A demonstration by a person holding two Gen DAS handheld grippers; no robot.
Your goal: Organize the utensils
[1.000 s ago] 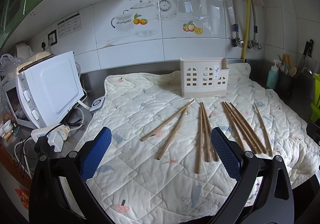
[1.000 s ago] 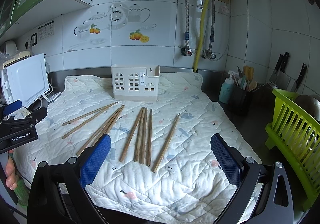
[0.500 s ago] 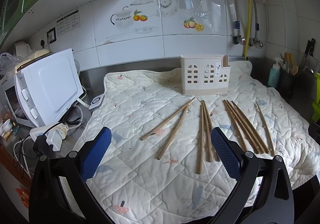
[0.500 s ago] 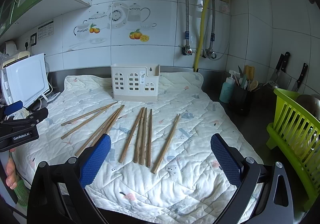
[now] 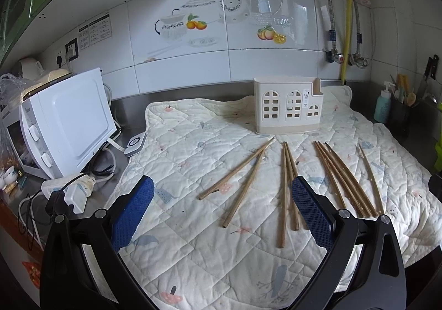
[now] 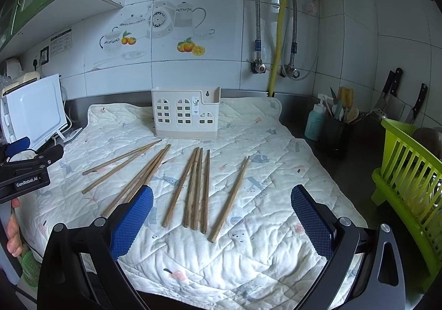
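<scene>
Left wrist view first: we see our left gripper (image 5: 222, 209) spread wide with nothing between its blue pads (image 5: 132, 213), hovering above the near part of the quilted mat (image 5: 193, 260); the wooden chopsticks (image 5: 287, 185) lie flat on that mat in loose groups, a crossed pair (image 5: 240, 176) to the left, a tight cluster in the middle that runs behind the right pad, a fan of several (image 5: 342, 177) further right, and a single stick (image 5: 371, 178) at the far right; the cream utensil holder (image 5: 287, 109) with arched cut-outs stands upright at the back of the mat, apart from the sticks' far tips; a white microwave (image 5: 66, 122) sits off the mat to the left, beside a power strip (image 5: 69, 189) and cables.

From the right wrist view we find our right gripper (image 6: 222, 211) equally wide open and empty, above the mat's near edge; the same chopsticks (image 6: 197, 185) lie ahead of it, none touched by either claw; the holder (image 6: 185, 113) stands behind them near the tiled wall (image 6: 193, 66); a green dish rack (image 6: 408, 180) is off the mat to the right, a dark pot of kitchen tools (image 6: 338, 130) and a teal bottle (image 6: 313, 123) stand beyond it; the left gripper (image 6: 25, 169) shows at the left edge with a hand (image 6: 13, 227) beneath it.
</scene>
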